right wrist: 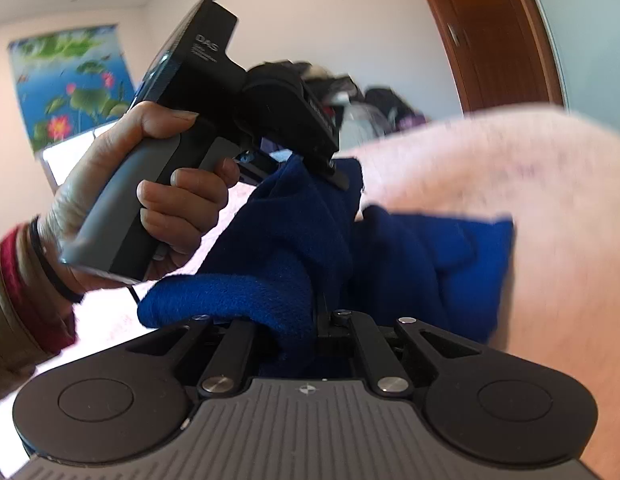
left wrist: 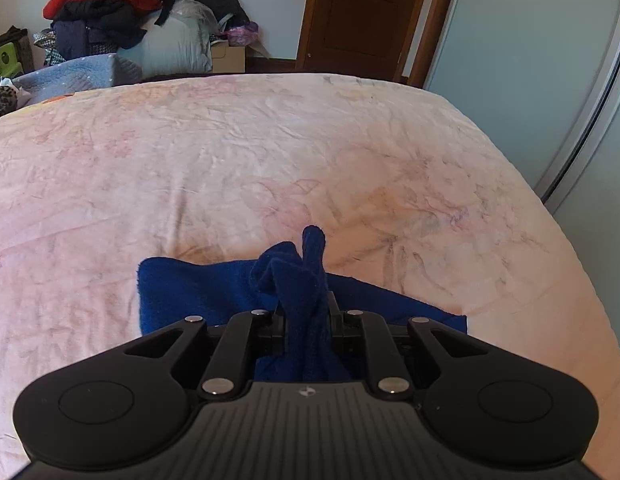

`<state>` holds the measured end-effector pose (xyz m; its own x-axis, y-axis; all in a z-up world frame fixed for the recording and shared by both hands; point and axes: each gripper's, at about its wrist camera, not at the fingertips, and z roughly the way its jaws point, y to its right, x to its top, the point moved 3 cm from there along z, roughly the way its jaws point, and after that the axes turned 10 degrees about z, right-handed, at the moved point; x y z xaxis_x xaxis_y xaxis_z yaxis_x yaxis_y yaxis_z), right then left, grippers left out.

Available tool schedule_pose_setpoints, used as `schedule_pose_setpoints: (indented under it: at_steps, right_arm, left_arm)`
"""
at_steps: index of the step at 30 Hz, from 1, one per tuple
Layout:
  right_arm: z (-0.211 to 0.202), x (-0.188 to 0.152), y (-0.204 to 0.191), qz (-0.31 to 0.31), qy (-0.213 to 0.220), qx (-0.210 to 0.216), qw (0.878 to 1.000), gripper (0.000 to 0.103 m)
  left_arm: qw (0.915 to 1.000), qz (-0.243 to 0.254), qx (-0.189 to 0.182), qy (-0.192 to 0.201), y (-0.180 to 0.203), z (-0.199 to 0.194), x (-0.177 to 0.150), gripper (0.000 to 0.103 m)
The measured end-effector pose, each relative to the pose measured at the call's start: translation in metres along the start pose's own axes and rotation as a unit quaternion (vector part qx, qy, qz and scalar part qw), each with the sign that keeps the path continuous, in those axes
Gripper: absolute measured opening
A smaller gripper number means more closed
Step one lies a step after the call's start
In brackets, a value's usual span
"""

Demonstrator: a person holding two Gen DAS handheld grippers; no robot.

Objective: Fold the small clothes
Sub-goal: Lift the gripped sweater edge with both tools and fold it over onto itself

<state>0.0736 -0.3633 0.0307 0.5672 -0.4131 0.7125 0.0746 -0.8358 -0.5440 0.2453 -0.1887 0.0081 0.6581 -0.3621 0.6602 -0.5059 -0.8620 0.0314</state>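
While you look along your left gripper (left wrist: pixel 306 316), its two jaws are pressed together on a bunched ridge of the blue cloth (left wrist: pixel 198 292), and the fabric rises in a small peak just beyond them. The rest of this cloth lies flat on the pink bedsheet (left wrist: pixel 230 152), near the front edge of the bed.

At the far side of the room, a cardboard box (left wrist: pixel 228 58) stands on the floor beside a heap of clothes (left wrist: pixel 106 8); what is inside the box, you cannot see.

Your right gripper (right wrist: pixel 320 318) is also clamped on the blue cloth (right wrist: pixel 422 264): a thick fold goes down between its jaws, and a rolled edge hangs over to the left side. In the right wrist view you also see your left hand (right wrist: pixel 158 196) around the grey handle of the left gripper (right wrist: pixel 330 160), which bites the cloth from above.

The fingertips of both grippers are covered by the fabric, so how much cloth each one holds is not clear. The right wrist view is blurred, and the bedsheet (right wrist: pixel 530 184) there is only a pale pink mass. The brown door (left wrist: pixel 362 12) is cut off at the top.
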Motion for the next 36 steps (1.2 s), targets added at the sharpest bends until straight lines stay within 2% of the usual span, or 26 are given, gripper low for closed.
schedule_pose_setpoints:
  at_steps: [3,5,6,9,11,16,20,22,25,26,27,28,29,33,36]
  right_arm:
    - [0.003,-0.005,0.016,0.045,-0.017,0.005,0.999,0.015]
    - [0.004,-0.008,0.024,0.07,-0.027,0.009,0.997,0.02]
    - [0.005,-0.01,0.027,0.08,-0.031,0.01,0.996,0.024]
    - [0.007,-0.014,0.035,0.1,-0.038,0.014,0.994,0.025]
    - [0.008,-0.015,0.038,0.104,-0.041,0.014,0.994,0.025]
    - [0.009,-0.017,0.046,0.119,-0.045,0.014,0.992,0.034]
    - [0.006,-0.017,0.054,0.152,-0.046,0.027,0.987,0.037]
    - [0.003,-0.017,0.062,0.182,-0.044,0.043,0.981,0.043]
    - [-0.002,-0.013,0.078,0.237,-0.041,0.066,0.968,0.044]
    - [-0.003,-0.012,0.082,0.25,-0.041,0.075,0.964,0.044]
    - [-0.005,-0.011,0.084,0.257,-0.041,0.081,0.962,0.039]
    - [-0.006,-0.011,0.087,0.262,-0.041,0.075,0.961,0.023]
    - [-0.006,-0.011,0.089,0.262,-0.044,0.064,0.962,0.011]
    - [-0.01,-0.017,0.085,0.247,-0.071,0.065,0.964,0.009]
    - [-0.013,-0.019,0.085,0.243,-0.076,0.055,0.966,0.009]
  left_arm:
    - [0.9997,-0.014,-0.022,-0.001,0.008,0.01,0.002,0.018]
    - [0.9986,-0.029,-0.043,-0.002,0.013,0.014,0.004,0.025]
    - [0.9978,-0.038,-0.055,-0.001,0.015,0.016,0.005,0.032]
    - [0.9946,-0.052,-0.089,0.012,0.021,0.017,0.009,0.046]
    - [0.9929,-0.057,-0.103,0.022,0.024,0.014,0.011,0.049]
    - [0.9935,-0.059,-0.086,0.047,0.016,-0.001,0.014,0.05]
    - [0.9949,-0.058,-0.069,0.045,-0.003,-0.015,0.005,0.051]
    - [0.9957,-0.052,-0.061,0.046,-0.01,-0.024,-0.006,0.051]
    - [0.9973,-0.034,-0.043,0.049,-0.014,-0.037,-0.026,0.051]
    - [0.9977,-0.028,-0.037,0.051,-0.015,-0.041,-0.033,0.051]
    - [0.998,-0.021,-0.031,0.051,-0.014,-0.044,-0.04,0.051]
    - [0.9982,-0.014,-0.027,0.051,-0.013,-0.048,-0.047,0.052]
    - [0.9982,-0.008,-0.026,0.053,-0.012,-0.051,-0.055,0.052]
    - [0.9987,0.019,-0.014,0.045,-0.006,-0.056,-0.079,0.054]
    - [0.9979,0.046,0.001,0.045,-0.001,-0.058,-0.09,0.054]
